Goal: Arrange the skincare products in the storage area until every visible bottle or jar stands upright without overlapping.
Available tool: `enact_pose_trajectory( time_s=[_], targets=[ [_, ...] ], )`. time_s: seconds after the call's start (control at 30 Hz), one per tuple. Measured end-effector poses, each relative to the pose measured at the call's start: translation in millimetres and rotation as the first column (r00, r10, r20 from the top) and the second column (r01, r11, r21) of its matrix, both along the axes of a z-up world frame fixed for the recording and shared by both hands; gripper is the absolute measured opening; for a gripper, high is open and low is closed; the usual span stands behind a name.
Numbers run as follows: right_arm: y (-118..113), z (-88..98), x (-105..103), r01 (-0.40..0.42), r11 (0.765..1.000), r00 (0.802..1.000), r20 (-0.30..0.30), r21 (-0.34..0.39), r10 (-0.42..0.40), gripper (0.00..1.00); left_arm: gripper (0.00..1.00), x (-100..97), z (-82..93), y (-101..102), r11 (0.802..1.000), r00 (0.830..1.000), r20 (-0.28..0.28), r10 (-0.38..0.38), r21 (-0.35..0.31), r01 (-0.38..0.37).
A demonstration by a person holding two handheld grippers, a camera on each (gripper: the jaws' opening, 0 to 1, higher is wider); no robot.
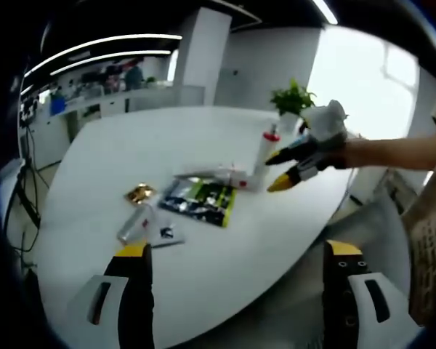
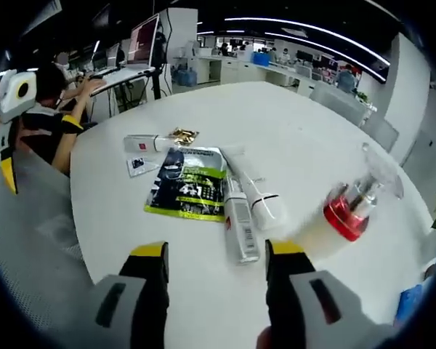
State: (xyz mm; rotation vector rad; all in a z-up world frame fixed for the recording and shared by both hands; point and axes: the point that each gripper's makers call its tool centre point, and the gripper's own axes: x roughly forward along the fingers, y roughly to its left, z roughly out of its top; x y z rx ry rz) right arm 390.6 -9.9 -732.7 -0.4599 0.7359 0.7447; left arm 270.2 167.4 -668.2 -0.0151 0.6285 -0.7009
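Tongs, right [image 2: 216, 263], parted and empty beside blurred red-collared pump bottle [image 2: 346, 211]; left tongs [image 1: 236, 260] likewise parted; advise centred, level grip.

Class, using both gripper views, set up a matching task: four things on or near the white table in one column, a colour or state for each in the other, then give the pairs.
Things:
1. pump bottle
2. flat sachet
3. white tubes
4. potted plant

States:
a. green leaves, at the table's far edge
b. lying on their sides
c. red collar, near the right hand-held gripper
d. green and dark, lying flat

Pairs: 1-c, 2-d, 3-b, 4-a
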Motion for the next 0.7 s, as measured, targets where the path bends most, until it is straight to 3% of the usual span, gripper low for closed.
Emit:
enact_pose_trajectory(
  time_s=[0.17, 0.37, 0.7],
  targets=[
    [5.6, -14.6, 12.1, -0.014, 0.999, 1.0, -0.009, -0.036, 0.014, 0.46, 0.94, 0.9, -1.7, 1.3, 1.0, 1.0, -0.01, 0.002, -0.008, -0.003],
    [7.7, -25.2, 29.7, 0.024, 0.999, 1.0, -0.016, -0.042, -0.025, 0.39, 0.93, 1.8, -3.9, 2.7, 1.0, 1.0, -0.024, 0.009, -0.016, -0.01],
    [10.4, -35.7, 35.6, 0.054, 0.998, 0.998, -0.036, -0.04, -0.056, 0.32, 0.92, 0.3, -8.0, 3.9, 1.0, 0.999, -0.041, 0.007, -0.008, -0.007]
  ],
)
